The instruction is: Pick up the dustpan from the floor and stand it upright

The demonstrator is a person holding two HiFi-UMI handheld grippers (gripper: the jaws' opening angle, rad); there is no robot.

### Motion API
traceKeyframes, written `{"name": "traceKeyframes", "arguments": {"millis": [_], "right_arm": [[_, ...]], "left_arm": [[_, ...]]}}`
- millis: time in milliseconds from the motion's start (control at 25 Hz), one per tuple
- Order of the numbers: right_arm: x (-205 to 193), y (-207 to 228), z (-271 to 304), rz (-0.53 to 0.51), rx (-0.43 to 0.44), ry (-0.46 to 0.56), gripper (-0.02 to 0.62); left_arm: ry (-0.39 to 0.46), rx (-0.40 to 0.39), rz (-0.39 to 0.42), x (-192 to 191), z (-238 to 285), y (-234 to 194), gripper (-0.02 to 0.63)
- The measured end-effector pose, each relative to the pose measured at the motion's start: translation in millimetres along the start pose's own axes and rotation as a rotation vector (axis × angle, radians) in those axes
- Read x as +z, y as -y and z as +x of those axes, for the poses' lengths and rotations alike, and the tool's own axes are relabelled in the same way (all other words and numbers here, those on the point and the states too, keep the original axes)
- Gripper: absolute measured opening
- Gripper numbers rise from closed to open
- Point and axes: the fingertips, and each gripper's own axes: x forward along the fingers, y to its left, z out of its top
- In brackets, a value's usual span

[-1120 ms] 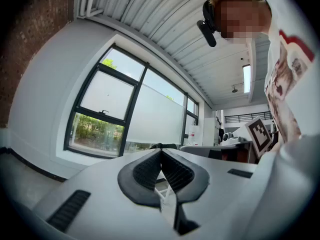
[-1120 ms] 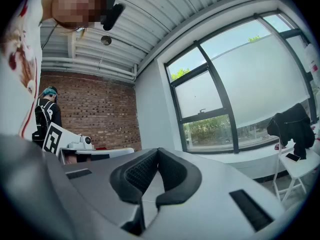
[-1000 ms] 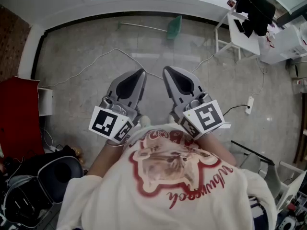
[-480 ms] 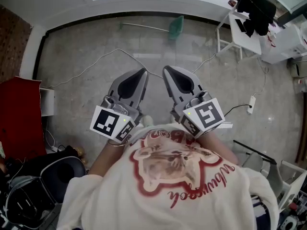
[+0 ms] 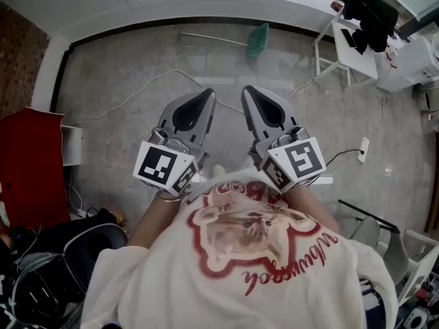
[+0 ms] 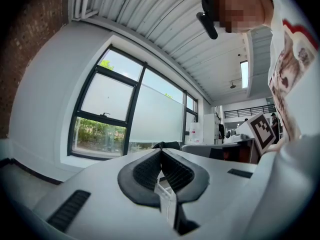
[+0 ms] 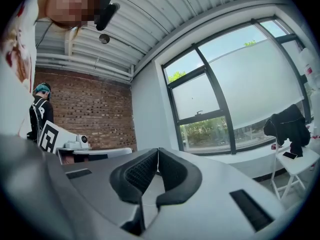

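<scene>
Head view: dustpan (image 5: 258, 38) lies on the floor (image 5: 116, 67) by the far wall, handle running to picture-left, well apart from both grippers. Left gripper (image 5: 209, 93) and right gripper (image 5: 245, 89) sit side by side at chest, jaws pressed together, nothing between them.

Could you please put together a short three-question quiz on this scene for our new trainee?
1. True or false: the dustpan lies on the floor near the far wall, beyond both grippers.
2. Multiple choice: the left gripper and right gripper are A) both open, B) both shut with nothing between the jaws, C) shut on the dustpan.
3. Fill in: the dustpan's colour is ___.

Key: 1 true; 2 B; 3 green.
</scene>
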Motion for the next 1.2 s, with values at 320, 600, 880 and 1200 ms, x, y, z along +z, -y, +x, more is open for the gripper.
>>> {"name": "traceKeyframes", "arguments": {"millis": [320,600,880,1200], "right_arm": [[-4.9,21.0,13.7,-0.012,-0.039,-0.025,0.025],[-5.3,70.3,78.7,0.003,0.003,-0.029,0.025],[3.4,175.8,173.3,-0.006,0.051,-0.068,0.025],[39.2,288.7,263.6,0.007,0.107,-0.066,0.025]], "left_arm": [[-0.016,-0.021,0.023,-2.0,27.8,-7.5,0.02],[-0.053,0.019,0.047,-10.5,87.0,-55.9,0.02],[-0.053,0.034,0.028,-13.2,214.2,-121.5,0.02],[-0.022,0.114,0.049,21.6,343.6,-189.4,0.02]]}}
